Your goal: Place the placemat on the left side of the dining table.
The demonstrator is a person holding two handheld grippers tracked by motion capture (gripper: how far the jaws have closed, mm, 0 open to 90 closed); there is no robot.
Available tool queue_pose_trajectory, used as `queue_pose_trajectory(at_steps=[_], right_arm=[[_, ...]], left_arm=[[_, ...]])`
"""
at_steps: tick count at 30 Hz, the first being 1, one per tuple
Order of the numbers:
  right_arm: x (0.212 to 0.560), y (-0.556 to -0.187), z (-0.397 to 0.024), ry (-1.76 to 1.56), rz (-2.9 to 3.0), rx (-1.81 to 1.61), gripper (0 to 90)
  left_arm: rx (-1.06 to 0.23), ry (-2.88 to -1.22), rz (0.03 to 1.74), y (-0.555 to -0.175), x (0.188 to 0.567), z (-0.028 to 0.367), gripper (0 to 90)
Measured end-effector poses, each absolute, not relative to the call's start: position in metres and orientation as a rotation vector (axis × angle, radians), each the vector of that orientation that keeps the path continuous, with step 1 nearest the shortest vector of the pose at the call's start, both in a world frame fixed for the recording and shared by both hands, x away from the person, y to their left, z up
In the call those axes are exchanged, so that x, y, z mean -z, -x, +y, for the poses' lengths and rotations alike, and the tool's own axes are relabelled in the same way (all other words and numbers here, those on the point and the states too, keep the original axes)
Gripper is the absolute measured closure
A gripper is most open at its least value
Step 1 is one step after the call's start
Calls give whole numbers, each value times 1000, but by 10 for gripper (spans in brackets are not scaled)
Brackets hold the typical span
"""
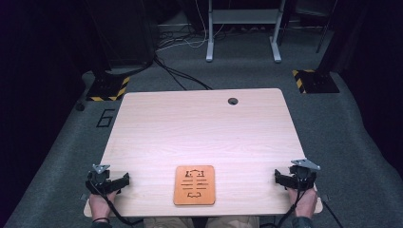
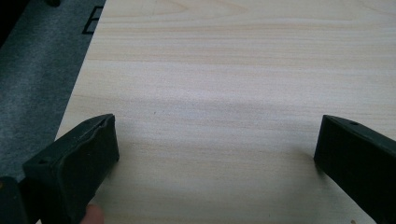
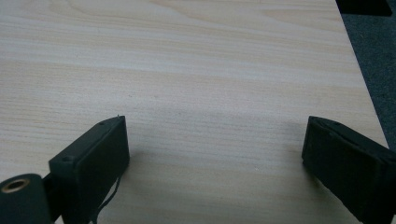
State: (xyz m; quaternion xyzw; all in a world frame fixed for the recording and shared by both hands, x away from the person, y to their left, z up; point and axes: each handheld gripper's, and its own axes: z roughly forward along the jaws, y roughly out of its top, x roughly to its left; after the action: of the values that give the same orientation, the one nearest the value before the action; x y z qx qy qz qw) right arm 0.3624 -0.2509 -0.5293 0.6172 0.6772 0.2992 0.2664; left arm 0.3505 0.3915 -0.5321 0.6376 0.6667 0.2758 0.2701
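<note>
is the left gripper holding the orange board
No, the left gripper rests open near the table's left front corner, while the orange board lies apart at the middle front.

light wooden rectangular table (image 1: 199,123) on grey carpet; orange-brown wooden board with cut-out slots (image 1: 194,185) lies flat near table's near edge, at its middle.

The left gripper (image 2: 217,144), jaws spread wide, rests over bare wooden table (image 2: 224,70).
</note>
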Motion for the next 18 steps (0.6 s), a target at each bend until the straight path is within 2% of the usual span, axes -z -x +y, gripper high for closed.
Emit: queue_pose_trajectory(at_steps=[9, 18], right_arm=[[529, -362, -250, -1673, 1827, -805, 64], [528, -364, -248, -1662, 1877, -797, 20]], left_arm=[[-746, -1718, 1792, -351, 532, 392, 0], [-747, -1719, 1794, -350, 532, 391, 0]])
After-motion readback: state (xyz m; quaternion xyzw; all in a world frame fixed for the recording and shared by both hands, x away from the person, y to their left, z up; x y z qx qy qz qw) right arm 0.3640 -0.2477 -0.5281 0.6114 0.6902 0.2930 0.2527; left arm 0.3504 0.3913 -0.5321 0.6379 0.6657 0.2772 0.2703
